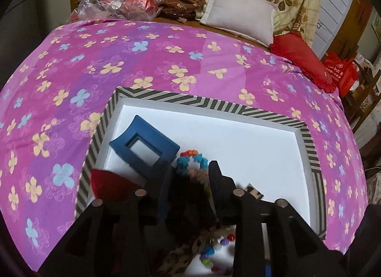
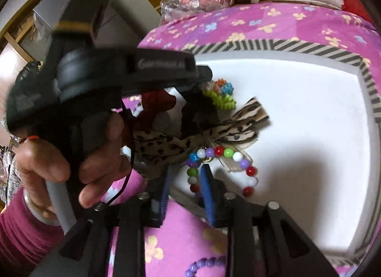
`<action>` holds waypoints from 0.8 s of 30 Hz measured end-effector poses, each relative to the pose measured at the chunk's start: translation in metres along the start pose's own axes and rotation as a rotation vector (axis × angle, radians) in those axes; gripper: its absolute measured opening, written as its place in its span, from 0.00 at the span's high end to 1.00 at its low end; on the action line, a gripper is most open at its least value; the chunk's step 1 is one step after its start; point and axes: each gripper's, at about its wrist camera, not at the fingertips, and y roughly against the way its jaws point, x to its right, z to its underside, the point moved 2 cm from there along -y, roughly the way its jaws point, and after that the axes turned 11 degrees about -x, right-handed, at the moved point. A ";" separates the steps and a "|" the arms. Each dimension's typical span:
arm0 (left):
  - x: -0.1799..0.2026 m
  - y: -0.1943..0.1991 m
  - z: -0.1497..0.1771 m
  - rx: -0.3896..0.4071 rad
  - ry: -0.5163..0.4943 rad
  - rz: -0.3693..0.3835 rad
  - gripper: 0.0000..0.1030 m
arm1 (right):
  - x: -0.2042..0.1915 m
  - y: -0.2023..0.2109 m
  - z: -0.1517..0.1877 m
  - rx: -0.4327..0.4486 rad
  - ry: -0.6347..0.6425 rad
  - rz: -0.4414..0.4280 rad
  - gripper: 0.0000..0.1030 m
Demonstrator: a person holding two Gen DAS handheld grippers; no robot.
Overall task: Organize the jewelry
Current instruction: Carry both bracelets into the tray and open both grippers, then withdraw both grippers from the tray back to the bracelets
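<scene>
A striped-rim box [image 1: 209, 103] with a white floor lies on the pink flowered bed. In it are a blue claw clip [image 1: 142, 148], a red scrunchie [image 1: 109, 184], a multicoloured spiral hair tie [image 1: 193, 158], a leopard bow [image 2: 197, 134] and a coloured bead bracelet [image 2: 221, 155]. My left gripper [image 1: 190, 177] is shut on a black fuzzy scrunchie [image 1: 188, 196], low inside the box beside the hair tie. My right gripper [image 2: 188, 181] is open at the box's near rim [image 2: 285, 46], its blue pads beside the bead bracelet, holding nothing. A purple bead bracelet [image 2: 204, 265] lies on the bed below it.
A white pillow [image 1: 238, 17], a red cushion [image 1: 302, 60], folded blankets and plastic bags [image 1: 114, 5] lie at the bed's far end. A red bag [image 1: 340, 72] and wooden furniture stand at the right. The left hand and its gripper body [image 2: 95, 81] fill the left of the right wrist view.
</scene>
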 end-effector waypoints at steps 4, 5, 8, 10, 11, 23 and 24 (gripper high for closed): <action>-0.001 0.017 0.013 0.020 -0.007 -0.017 0.64 | 0.000 0.024 0.015 0.048 -0.015 0.020 0.57; -0.001 0.022 0.018 0.031 -0.013 -0.027 0.64 | 0.002 0.030 0.019 0.060 -0.023 0.027 0.54; 0.001 0.035 0.033 0.055 -0.031 -0.062 0.64 | 0.005 0.044 0.032 0.092 -0.053 0.052 0.50; 0.002 0.043 0.043 0.065 -0.038 -0.064 0.64 | 0.008 0.050 0.039 0.098 -0.072 0.082 0.50; 0.003 0.048 0.048 0.070 -0.039 -0.066 0.64 | 0.007 0.054 0.043 0.101 -0.077 0.099 0.49; 0.015 0.088 0.113 0.154 -0.051 -0.151 0.64 | -0.011 0.097 0.080 0.172 -0.063 0.254 0.40; 0.016 0.091 0.118 0.159 -0.051 -0.159 0.64 | -0.013 0.098 0.081 0.178 -0.060 0.259 0.39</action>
